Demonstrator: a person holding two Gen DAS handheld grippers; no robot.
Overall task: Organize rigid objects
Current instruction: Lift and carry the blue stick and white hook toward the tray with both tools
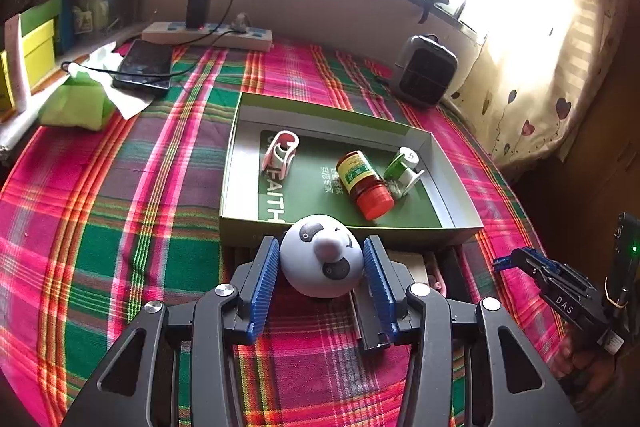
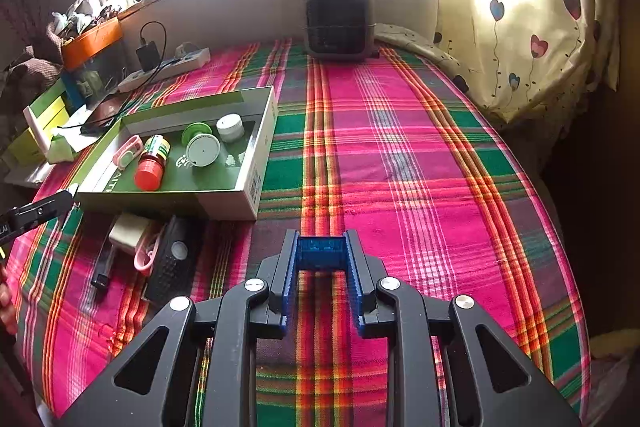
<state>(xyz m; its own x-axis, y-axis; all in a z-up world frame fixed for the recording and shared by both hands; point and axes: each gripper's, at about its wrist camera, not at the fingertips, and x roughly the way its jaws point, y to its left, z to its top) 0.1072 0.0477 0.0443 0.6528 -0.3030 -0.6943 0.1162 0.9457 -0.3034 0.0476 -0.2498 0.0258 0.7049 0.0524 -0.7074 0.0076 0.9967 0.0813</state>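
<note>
the left gripper (image 1: pixel 322 269) has its blue ribbed pads pressed on either side of a round white panda-faced toy ball (image 1: pixel 322 261), held just in front of the near wall of the shallow green cardboard box (image 1: pixel 456 195) on the pink-and-green plaid cloth (image 1: pixel 120 227). from the left wrist view the box holds a pink-and-white clip (image 1: pixel 280 151), a brown pill bottle with a red cap (image 1: pixel 362 185) lying on its side, and a green-and-white spool (image 1: pixel 404 167). the right wrist view adds a small white round jar (image 2: pixel 230 127) at the box's far end, which the left view does not show. it also shows a black remote (image 2: pixel 172 261), a white block and a pink loop on the cloth beside the box. the right gripper (image 2: pixel 322 251) hovers over bare cloth, its jaws narrow with only a small gap, holding nothing. the ball is out of sight in the right view.
</note>
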